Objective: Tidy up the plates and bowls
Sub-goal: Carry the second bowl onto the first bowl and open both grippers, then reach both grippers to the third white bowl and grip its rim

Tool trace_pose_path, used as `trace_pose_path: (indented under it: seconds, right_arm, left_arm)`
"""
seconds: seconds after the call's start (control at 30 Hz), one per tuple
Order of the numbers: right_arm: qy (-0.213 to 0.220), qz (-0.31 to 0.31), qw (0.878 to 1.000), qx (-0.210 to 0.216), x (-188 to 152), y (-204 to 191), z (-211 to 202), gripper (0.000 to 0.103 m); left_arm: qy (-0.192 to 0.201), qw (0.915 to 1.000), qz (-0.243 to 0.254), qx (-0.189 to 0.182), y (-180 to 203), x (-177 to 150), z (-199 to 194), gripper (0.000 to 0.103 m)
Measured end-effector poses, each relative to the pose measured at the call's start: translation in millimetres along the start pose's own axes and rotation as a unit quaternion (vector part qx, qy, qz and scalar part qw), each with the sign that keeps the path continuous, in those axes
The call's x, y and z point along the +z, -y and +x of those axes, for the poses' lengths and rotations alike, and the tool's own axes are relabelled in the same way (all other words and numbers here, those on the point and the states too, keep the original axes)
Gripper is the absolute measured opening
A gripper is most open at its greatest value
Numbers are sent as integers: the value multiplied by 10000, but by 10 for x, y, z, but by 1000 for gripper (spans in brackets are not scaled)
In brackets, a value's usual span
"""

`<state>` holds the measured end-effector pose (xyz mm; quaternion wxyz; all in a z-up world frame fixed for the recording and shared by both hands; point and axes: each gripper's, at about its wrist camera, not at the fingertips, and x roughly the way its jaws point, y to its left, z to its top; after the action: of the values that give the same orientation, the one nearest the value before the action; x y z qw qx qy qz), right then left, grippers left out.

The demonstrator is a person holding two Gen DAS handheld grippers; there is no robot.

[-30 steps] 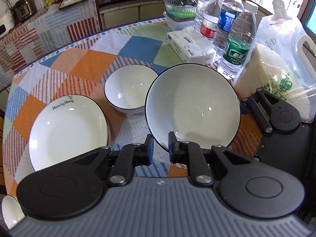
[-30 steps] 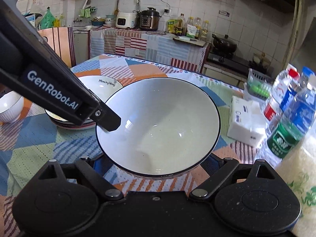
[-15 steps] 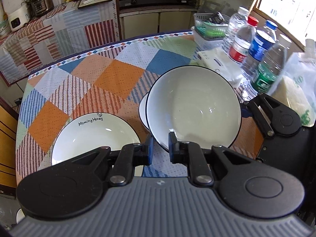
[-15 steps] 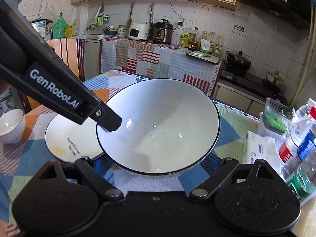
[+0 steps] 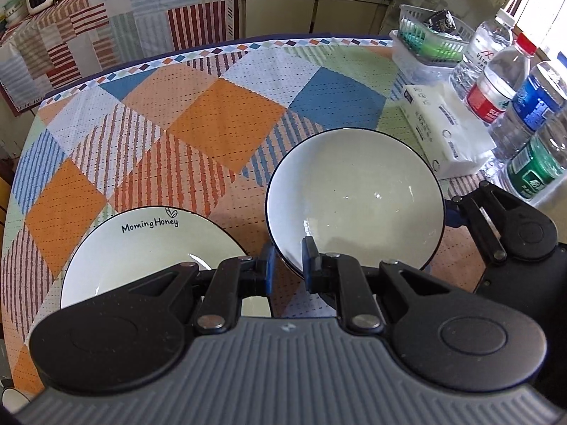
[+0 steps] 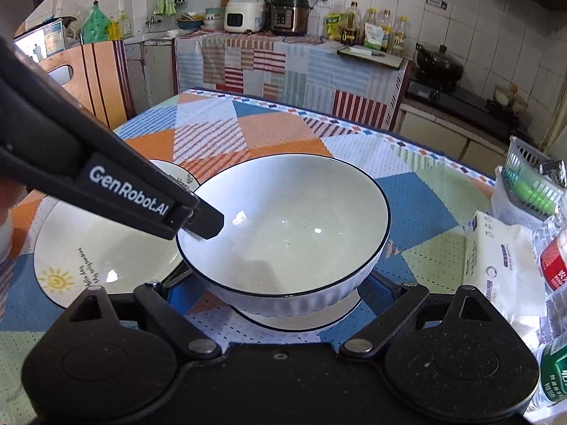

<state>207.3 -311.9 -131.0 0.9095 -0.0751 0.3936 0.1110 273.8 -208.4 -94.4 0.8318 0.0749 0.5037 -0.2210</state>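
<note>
Bowls: two are clear. A large white bowl [image 5: 354, 198] with a dark rim is held over a smaller bowl [image 6: 297, 320], of which only the rim shows under it, in the right wrist view. A third white rim [image 5: 10, 398] shows at the low left corner of the left wrist view; what it is I cannot tell.
Plates: one white plate [image 5: 149, 248] with the words "Morning Honey" lies on the table, just beside the large bowl on its left.
Left gripper: the left gripper [image 5: 286, 265] has its jaws closed tight on the near rim of the large bowl, one finger inside and one outside.
Right gripper: the right gripper [image 6: 281, 288] has its jaws wide, one blue pad on each side of the ribbed wall of the large bowl. They seem to press on it, so both tools carry the bowl together.
Bottles: four water bottles [image 5: 496, 81] stand in a group at the right edge of the table.
Other things: one pack of tissues [image 5: 443, 131] near the bottles, and one plastic basket [image 5: 425, 42] behind it.
Table: the table [image 5: 219, 120] has a cloth with orange, blue, green and striped squares.
Room: a kitchen with white tiles; a counter [image 6: 290, 60] with a striped cloth holds two cookers and some oil bottles, a stove with a black pot is on the right, and one wooden chair [image 6: 92, 78] stands at the left.
</note>
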Motion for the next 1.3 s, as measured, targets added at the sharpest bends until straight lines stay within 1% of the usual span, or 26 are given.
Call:
trace_pose_path:
  seconds: [0.1,0.17,0.27,0.4,0.53,0.6,0.67,0.73,0.8,0.87,0.97,1.1,1.17,1.23,1.3]
  right_arm:
    - [-179,79,9998,48,9,33,69,95]
    - [-288,103,9995,61,4,33,85,95]
    - [-328,-49,9994,-12,-1,1,90,96]
    - [-509,-186,9985,-23,48,-19,112,96]
    - [-637,-182,9978,-56,82,-6,133,98]
    - [-703,-37,9975,-38,86,28,140,99]
    - [-648,103,9978,-69,96,58,122,99]
    - [-595,141,9981,-75,90,52,70,99]
    - [-533,154,9984,-85,80,29,-11,99]
    - [-454,193,9988,-61,62,-3,-127,99]
    - [-397,167,9991,-22,55,-78,-301,99]
    - [-361,57,9993,-76,59,-196,-554,99]
    - [-349,64,9994,-58,71,-240,-684,99]
    - [-345,108,9993,-11,73,-275,-809,99]
    - [-355,139,9993,15,65,-313,-927,99]
  left_arm:
    - [-76,9999,-78,39,17,-1,73,14]
    - [-90,9999,-36,115,56,-21,120,15]
    - [-117,9997,-15,198,81,-37,177,15]
    - [-283,9992,-225,155,30,-19,248,16]
    - [-251,9993,-243,126,33,-33,254,15]
    - [-161,9994,-307,85,34,-36,219,16]
    - [-119,9993,-356,89,35,-25,172,17]
    - [-90,9993,-351,89,48,-25,103,18]
    - [18,9995,-317,41,66,-44,-20,22]
    - [83,9996,-249,75,89,-63,-137,22]
    - [97,9999,42,105,151,-105,-326,22]
    - [149,9989,406,193,221,-193,-612,24]
    - [212,9977,585,261,253,-262,-773,28]
    - [284,9967,673,365,263,-347,-932,40]
    - [351,9959,683,475,257,-436,-1079,45]
